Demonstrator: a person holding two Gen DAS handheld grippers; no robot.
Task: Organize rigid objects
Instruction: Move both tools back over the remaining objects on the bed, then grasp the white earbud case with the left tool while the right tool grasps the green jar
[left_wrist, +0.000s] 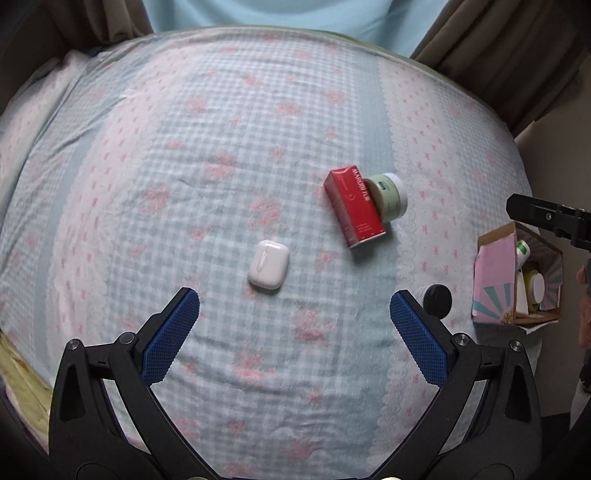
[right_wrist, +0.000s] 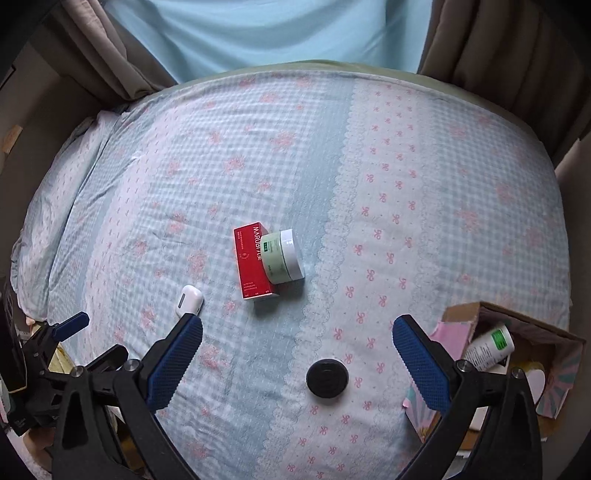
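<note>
On the checked bedspread lie a white earbud case, a red box with a pale green jar leaning against it, and a black round lid. My left gripper is open, just short of the earbud case. My right gripper is open above the black lid, which lies between its fingers. A pink cardboard box at the right bed edge holds a white bottle and other items.
The bed fills both views, with brown curtains and a light blue drape behind it. The right gripper's finger shows at the right of the left wrist view; the left gripper shows at the left of the right wrist view.
</note>
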